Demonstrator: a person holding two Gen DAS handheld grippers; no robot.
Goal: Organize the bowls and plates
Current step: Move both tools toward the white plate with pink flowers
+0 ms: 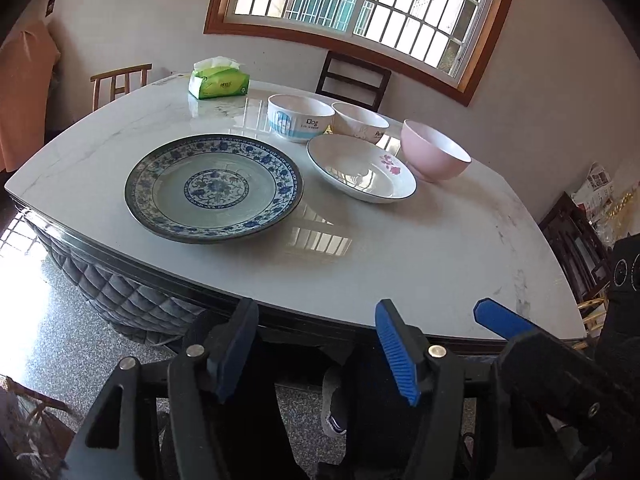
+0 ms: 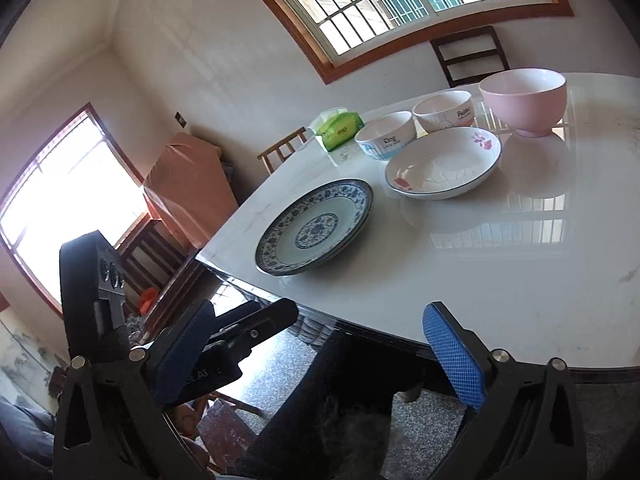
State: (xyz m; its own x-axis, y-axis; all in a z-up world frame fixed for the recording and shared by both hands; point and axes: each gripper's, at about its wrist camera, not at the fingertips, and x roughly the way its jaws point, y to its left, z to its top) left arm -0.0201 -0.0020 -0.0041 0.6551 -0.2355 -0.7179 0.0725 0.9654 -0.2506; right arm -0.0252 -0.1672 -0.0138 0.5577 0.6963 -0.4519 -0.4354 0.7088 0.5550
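While both grippers hung off the near edge of the table point(image 1: 400, 264), every dish sat well ahead of them, untouched. Left gripper point(image 1: 320, 344): jaws spread wide, nothing between them. Right gripper point(image 2: 320, 344): same, jaws apart and empty; its blue pad point(image 1: 502, 322) also showed at the right of the left wrist view.

Count: 2 plates, 3 bowls, all upright, rims up.
- Blue-patterned plate point(image 1: 214, 189) closest to the near edge, toward the table's left side, flat.
- White plate point(image 1: 360, 168) with pink flower print further back and to the right, apart from the blue one.
- Pink bowl point(image 1: 434, 150) just beside the white plate's right rim; contact not clear.
- Blue-striped white bowl point(image 1: 300, 117) and second white bowl point(image 1: 360, 122) side by side behind the white plate, toward the far edge; contact not clear.

All round, so no long axis. Printed text on the two white bowls faced the near edge.

Green tissue pack point(image 1: 219, 80) stood near the far left corner, tissue sticking up.
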